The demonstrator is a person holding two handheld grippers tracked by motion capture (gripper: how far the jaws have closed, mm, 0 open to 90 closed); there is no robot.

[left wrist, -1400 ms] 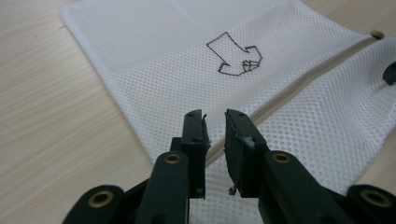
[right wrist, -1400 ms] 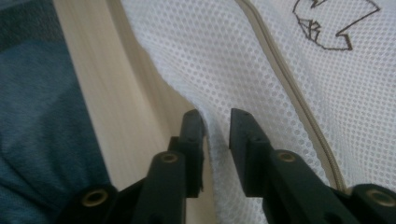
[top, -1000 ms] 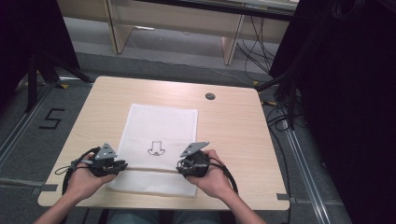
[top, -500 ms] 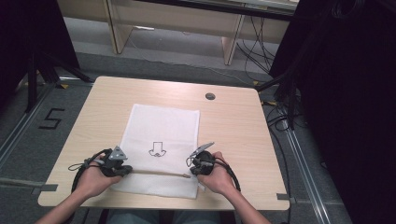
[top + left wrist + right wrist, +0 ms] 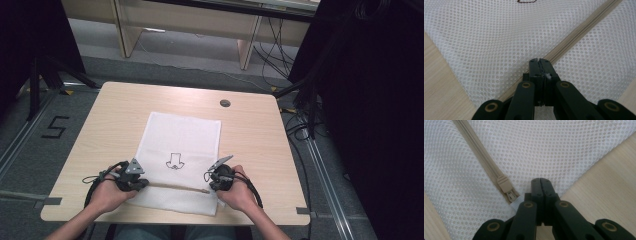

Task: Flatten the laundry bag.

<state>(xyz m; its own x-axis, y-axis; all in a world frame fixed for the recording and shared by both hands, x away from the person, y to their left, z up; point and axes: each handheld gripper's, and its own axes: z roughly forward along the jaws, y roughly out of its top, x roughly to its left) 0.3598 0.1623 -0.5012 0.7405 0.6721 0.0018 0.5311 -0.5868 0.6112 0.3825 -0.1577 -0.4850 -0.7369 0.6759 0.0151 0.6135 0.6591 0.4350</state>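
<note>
High view: a pale wooden bench (image 5: 100, 130) carries a white mesh bag (image 5: 182, 145) lying flat near its middle, reaching down to the near edge. A small dark outline drawing (image 5: 174, 161) sits on the bag's middle. A beige zipper (image 5: 172, 186) runs across the bag close to its near end. A person's forearms come in from the bottom, each hand holding tongs. The left tongs (image 5: 141, 183) rest at the bag's left edge on the zipper line. The right tongs (image 5: 210, 180) rest near the bag's right edge by the other end of the zipper. A small round dark fitting (image 5: 225, 103) lies in the bench top beyond the bag.

Left gripper view: the left tongs (image 5: 539, 60) have just been closing and now stand shut, their black jaws pressed together on the mesh right at the zipper (image 5: 584, 28), with a wisp of white fabric caught between them. The zipper runs diagonally away to the upper right. Bare bench wood shows at the lower left.

Right gripper view: the right tongs (image 5: 540, 180) have just been closing and are now shut on the bag's mesh close to its edge. The beige zipper pull (image 5: 506, 187) lies just beside them to the left, not touched. The zipper tape (image 5: 474, 142) runs off to the upper left. Bench wood shows at the right.
</note>
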